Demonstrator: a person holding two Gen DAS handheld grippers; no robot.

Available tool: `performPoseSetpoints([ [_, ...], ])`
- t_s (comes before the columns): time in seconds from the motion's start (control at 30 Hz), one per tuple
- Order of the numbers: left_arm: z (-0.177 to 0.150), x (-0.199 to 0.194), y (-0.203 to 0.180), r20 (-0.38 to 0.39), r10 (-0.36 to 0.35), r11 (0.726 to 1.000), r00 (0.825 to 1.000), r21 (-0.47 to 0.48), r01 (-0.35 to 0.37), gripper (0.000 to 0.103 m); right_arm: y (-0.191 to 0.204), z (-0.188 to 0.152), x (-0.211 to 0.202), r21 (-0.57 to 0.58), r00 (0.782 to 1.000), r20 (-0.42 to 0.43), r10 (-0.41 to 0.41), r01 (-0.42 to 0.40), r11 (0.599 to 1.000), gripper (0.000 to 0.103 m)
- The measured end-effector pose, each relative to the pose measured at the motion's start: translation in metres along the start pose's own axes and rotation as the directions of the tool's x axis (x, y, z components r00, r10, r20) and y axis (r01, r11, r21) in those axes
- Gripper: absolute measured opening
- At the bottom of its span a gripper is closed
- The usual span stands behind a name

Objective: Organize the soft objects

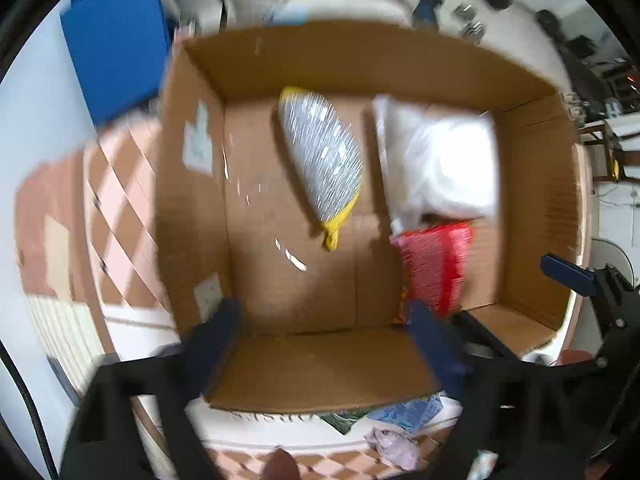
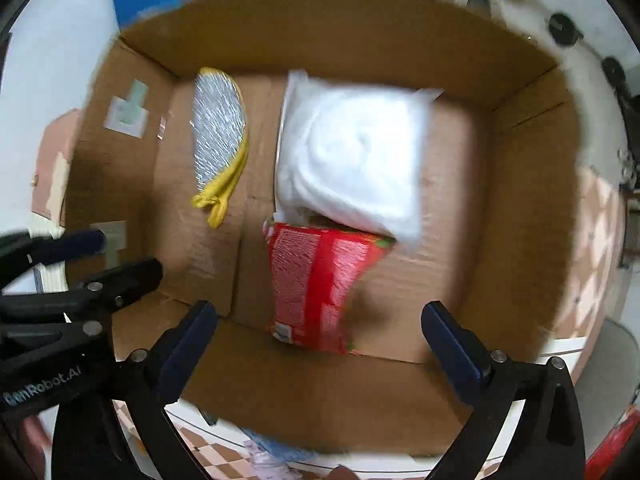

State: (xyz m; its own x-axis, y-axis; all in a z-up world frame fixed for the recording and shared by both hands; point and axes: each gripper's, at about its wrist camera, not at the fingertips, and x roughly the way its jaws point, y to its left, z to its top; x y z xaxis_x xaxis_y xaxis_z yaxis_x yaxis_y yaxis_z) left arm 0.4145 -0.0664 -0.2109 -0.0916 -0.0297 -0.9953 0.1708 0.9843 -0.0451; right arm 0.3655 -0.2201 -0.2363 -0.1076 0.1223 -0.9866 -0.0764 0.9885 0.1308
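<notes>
An open cardboard box fills both views from above. On its floor lie a silver pouch with yellow edging, a white soft bag and a red packet partly under the white bag. My left gripper hangs open over the box's near wall, nothing between its pads. My right gripper is also open above the near end of the red packet, not touching it. One of the right gripper's fingers shows at the box's right rim.
The box stands on a pink-and-white checkered surface. A blue panel stands behind it on the left. Near the box's front edge lie a blue-printed packet and a crumpled pale cloth.
</notes>
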Motion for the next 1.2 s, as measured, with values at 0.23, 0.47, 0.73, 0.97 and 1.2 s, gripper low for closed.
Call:
performPoseSetpoints([
  [0.23,-0.087,-0.051,-0.017,0.206,0.119,0.985,0.971,0.098,-0.142,0.099,-0.018,-0.088,-0.072,0.043,0.982,0.188,0.014,-0.022,0.999,0.103],
  [0.47,-0.200,0.020,-0.003,0.142,0.283,0.951,0.948,0.084,-0.297,0.099,0.012,-0.205,-0.007,0.032,0.998,0.055,0.017,-0.019,0.999,0.103],
  [0.73,-0.252,0.083,0.015,0.002,0.341,0.930,0.940,0.143,-0.338,0.099,0.063,-0.270,0.096,0.062,0.987,-0.119,0.103,-0.097,0.993,0.098],
  [0.97,-0.225,0.092,0.006,-0.015,0.311,0.921,0.950,0.252,-0.298,0.099,0.081,-0.285,0.128,-0.002,0.984,-0.177,0.003,-0.003,1.000,0.052],
  [1.2,-0.180,0.110,-0.035,-0.021,0.248,0.906,0.969,0.358,-0.224,0.099,0.032,-0.307,0.119,0.142,0.988,-0.155,0.008,0.015,0.990,0.046],
])
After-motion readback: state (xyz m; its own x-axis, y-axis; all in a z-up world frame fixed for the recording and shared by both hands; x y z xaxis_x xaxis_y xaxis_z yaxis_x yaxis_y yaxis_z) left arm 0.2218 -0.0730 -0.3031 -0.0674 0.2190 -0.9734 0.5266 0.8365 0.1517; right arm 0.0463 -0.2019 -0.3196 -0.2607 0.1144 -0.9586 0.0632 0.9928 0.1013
